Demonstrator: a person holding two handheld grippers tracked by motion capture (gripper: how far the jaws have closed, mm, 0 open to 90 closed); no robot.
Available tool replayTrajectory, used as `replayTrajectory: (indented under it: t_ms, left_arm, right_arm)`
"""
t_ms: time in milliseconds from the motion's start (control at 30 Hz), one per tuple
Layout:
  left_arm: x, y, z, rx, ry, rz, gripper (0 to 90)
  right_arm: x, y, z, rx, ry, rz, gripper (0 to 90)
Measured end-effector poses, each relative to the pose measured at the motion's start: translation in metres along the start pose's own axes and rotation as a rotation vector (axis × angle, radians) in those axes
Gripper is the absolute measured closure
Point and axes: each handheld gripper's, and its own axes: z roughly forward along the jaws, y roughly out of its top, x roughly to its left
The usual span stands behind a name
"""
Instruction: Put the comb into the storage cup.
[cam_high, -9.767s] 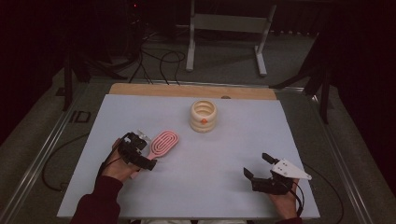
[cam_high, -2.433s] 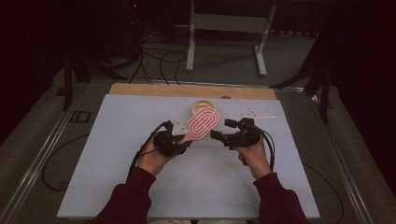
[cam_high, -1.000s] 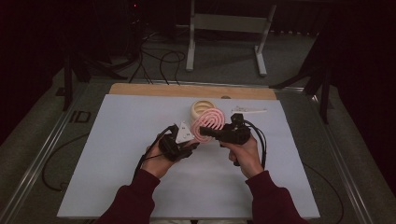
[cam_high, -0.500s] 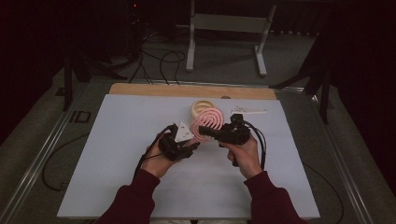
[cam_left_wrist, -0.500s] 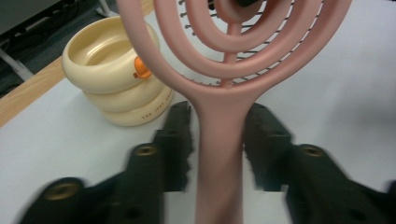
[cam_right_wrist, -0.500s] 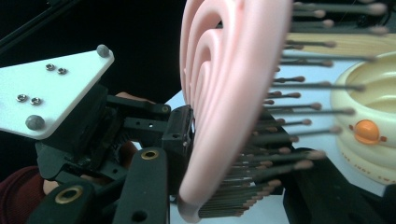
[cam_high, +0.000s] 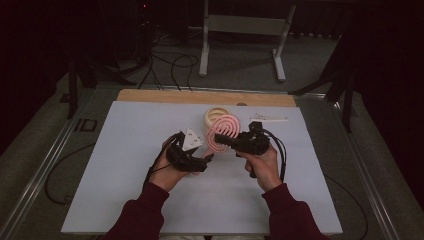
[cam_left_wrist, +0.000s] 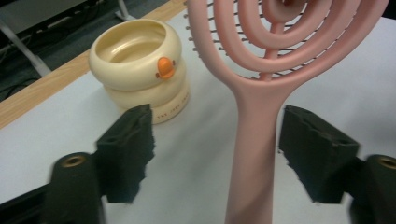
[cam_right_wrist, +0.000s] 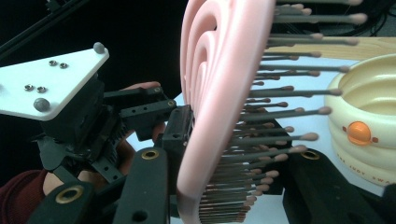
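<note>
Just now, both grippers are meeting near the middle of the white table (cam_high: 125, 200), close in front of a cream duck-faced bowl (cam_high: 216, 116). The right gripper (cam_high: 220, 139) is gripping a pink spiral hairbrush (cam_high: 224, 131) by its head, its jaws closed on either face of the rings, and is holding the brush up off the table surface. In the right gripper view the brush (cam_right_wrist: 219, 107) is standing edge-on between the two black jaws, its bristles pointing right toward the bowl (cam_right_wrist: 364, 126).

The left gripper (cam_high: 206, 159) is sitting just to the left of the brush, its grey three-cornered plate (cam_high: 191, 140) tilting upward. Its jaws are spreading wide apart. In the left gripper view the brush handle (cam_left_wrist: 254, 154) is running down between them, closer to the right pad, and neither pad is touching it. The bowl (cam_left_wrist: 140, 65) is standing beyond the left jaw, its orange beak facing the camera.

A wooden strip (cam_high: 165, 96) is lining the far edge of the table, and a thin white object (cam_high: 269, 118), too small to identify, is lying to the right of the bowl.
</note>
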Motion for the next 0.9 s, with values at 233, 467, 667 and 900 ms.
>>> replayTrajectory:
  t_ms: [233,467,667,900]
  left_arm:
    - [0.002,-0.006,-0.005,-0.015,0.009,-0.032,15.3]
    - [0.006,-0.014,-0.01,-0.023,0.018,-0.055,15.1]
    - [0.009,-0.019,-0.016,-0.029,0.037,-0.062,13.7]
    - [0.012,-0.027,-0.023,-0.038,0.042,-0.081,11.1]
  right_arm:
    - [0.0,0.0,0.0,-0.009,-0.003,0.0,63.7]
    - [-0.001,0.001,-0.001,-0.023,-0.004,0.007,63.7]
    - [-0.002,0.001,-0.002,-0.032,-0.002,0.013,63.7]
    - [-0.004,0.002,-0.002,-0.046,-0.005,0.021,63.8]
